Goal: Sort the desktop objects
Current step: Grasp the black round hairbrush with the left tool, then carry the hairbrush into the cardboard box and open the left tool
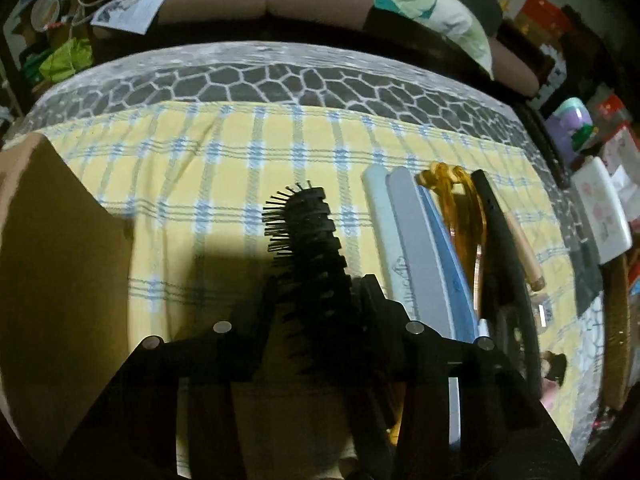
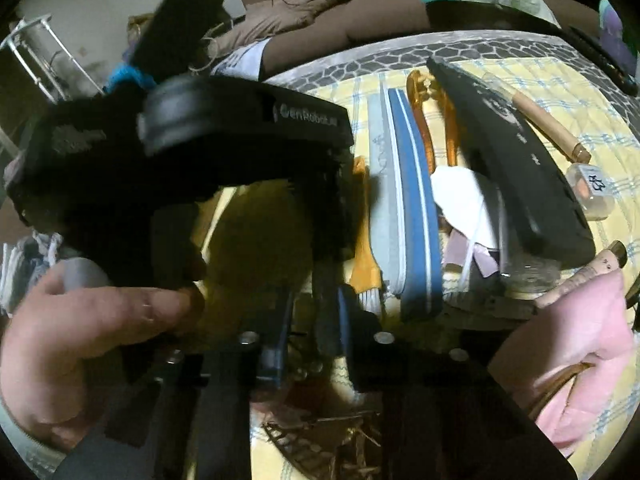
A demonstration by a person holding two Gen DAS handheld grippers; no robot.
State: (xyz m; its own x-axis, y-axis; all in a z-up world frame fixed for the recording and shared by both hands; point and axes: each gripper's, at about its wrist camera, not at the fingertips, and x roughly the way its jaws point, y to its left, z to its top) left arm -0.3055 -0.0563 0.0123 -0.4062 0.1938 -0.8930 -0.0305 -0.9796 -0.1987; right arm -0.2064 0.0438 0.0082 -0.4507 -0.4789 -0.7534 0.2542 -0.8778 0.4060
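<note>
A black hairbrush [image 1: 308, 236] with bristles on its left side stands over the yellow checked cloth [image 1: 200, 184]. My left gripper [image 1: 320, 288] is shut on it, a finger on each side of the brush head. In the right wrist view my right gripper [image 2: 316, 316] is shut on a dark narrow bar [image 2: 323, 300], seemingly the brush's handle. Just above it is the black housing [image 2: 240, 132] of the left tool, held by a hand [image 2: 100, 328]. The brush head itself is hidden there.
Right of the brush lie a grey nail file [image 1: 404, 232], a blue file [image 2: 416, 208], an amber hair clip [image 1: 452, 196], a black flat device [image 2: 512, 152] and a wooden-handled tool [image 1: 524, 252]. A cardboard box [image 1: 52, 260] stands at the left. A pink item [image 2: 580, 352] sits near right.
</note>
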